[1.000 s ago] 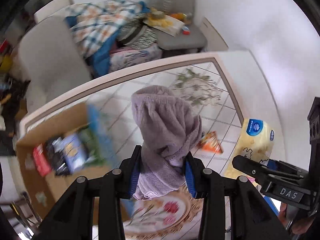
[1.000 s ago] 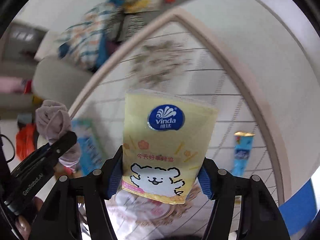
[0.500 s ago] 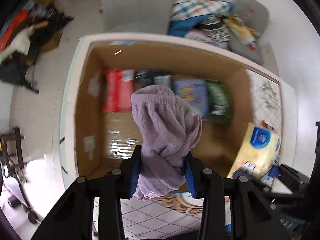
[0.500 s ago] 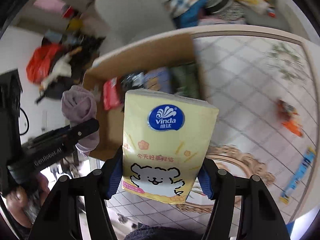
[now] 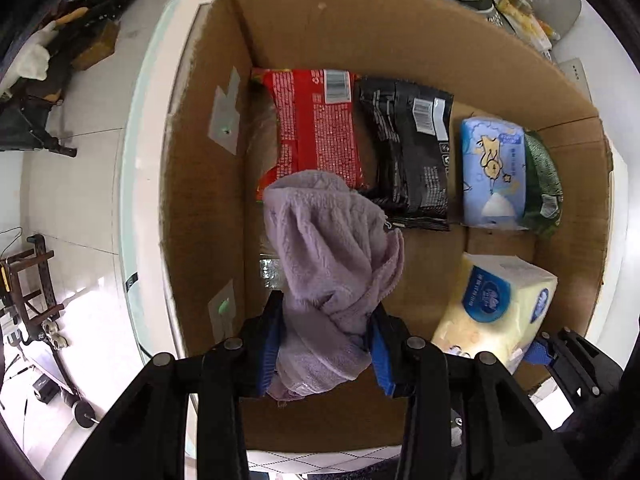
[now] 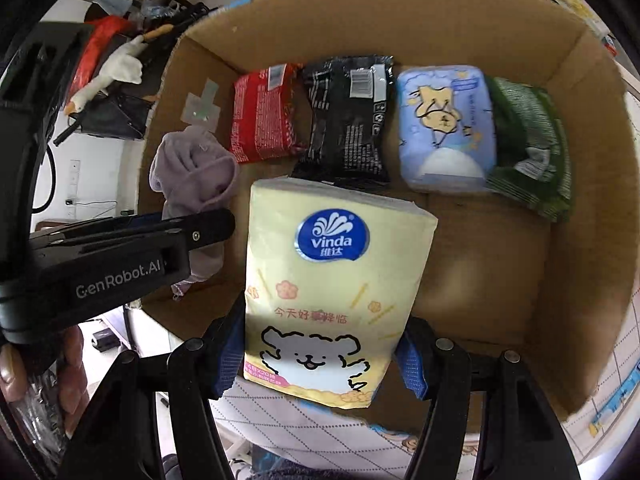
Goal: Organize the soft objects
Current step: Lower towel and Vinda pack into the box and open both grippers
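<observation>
My left gripper [image 5: 326,344] is shut on a lilac towel [image 5: 332,264] and holds it over the left part of an open cardboard box [image 5: 208,184]. The towel also shows in the right wrist view [image 6: 192,176]. My right gripper [image 6: 320,356] is shut on a yellow Vinda tissue pack [image 6: 332,288] and holds it over the box's near middle. The tissue pack also shows in the left wrist view [image 5: 496,312]. The left gripper [image 6: 120,256] is to the left of the tissue pack.
Inside the box [image 6: 580,240] lie a red packet [image 5: 316,124], a black packet [image 5: 408,152], a blue tissue pack [image 5: 492,172] and a green packet [image 5: 544,184] in a row along the far side. The box stands on a white-rimmed table [image 5: 136,168]. Clutter lies on the floor beyond.
Both grippers have swung from over the tiled table to above the box, then lower and closer into it. Each keeps its hold on its object.
</observation>
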A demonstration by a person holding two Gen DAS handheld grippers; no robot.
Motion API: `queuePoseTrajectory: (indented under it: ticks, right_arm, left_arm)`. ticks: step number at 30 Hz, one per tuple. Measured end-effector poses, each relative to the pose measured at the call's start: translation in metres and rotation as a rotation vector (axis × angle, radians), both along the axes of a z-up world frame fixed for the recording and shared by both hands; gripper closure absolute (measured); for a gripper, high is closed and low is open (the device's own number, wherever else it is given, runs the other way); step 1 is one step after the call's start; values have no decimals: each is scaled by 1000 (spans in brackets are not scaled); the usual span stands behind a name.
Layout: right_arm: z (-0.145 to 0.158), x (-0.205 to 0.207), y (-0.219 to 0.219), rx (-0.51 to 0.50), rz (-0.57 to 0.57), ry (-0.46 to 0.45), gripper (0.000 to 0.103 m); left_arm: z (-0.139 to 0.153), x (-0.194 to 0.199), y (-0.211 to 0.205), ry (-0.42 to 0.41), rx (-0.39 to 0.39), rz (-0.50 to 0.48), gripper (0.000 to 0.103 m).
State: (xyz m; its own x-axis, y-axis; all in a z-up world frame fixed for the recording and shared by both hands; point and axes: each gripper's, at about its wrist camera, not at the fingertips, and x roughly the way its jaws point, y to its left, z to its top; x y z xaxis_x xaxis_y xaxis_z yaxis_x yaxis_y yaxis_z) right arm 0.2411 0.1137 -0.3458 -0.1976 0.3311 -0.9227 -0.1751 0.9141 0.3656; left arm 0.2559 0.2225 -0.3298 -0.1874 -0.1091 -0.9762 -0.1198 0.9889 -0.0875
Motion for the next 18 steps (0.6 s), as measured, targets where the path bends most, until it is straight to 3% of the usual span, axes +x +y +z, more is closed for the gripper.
queuePoseTrajectory:
  ticks: [6, 10, 13, 17, 18]
  right_arm:
    - [-22, 2, 14, -2, 15, 24, 33]
    - [-27, 5, 14, -3, -4, 19, 24]
    - [-21, 11, 7, -19, -21, 12, 23]
    - [-12, 13, -2, -34, -32, 9, 23]
    - [-9, 12, -3, -45, -30, 2, 23]
  left_arm:
    - [-15, -4, -1, 51, 14, -28, 63]
    - [-10, -7, -1, 42, 10, -17, 50]
    - [-2, -8, 1, 24, 9, -16, 38]
    - [13, -11, 5, -5, 3, 1, 36]
    - [18, -14, 5, -14, 6, 4, 31]
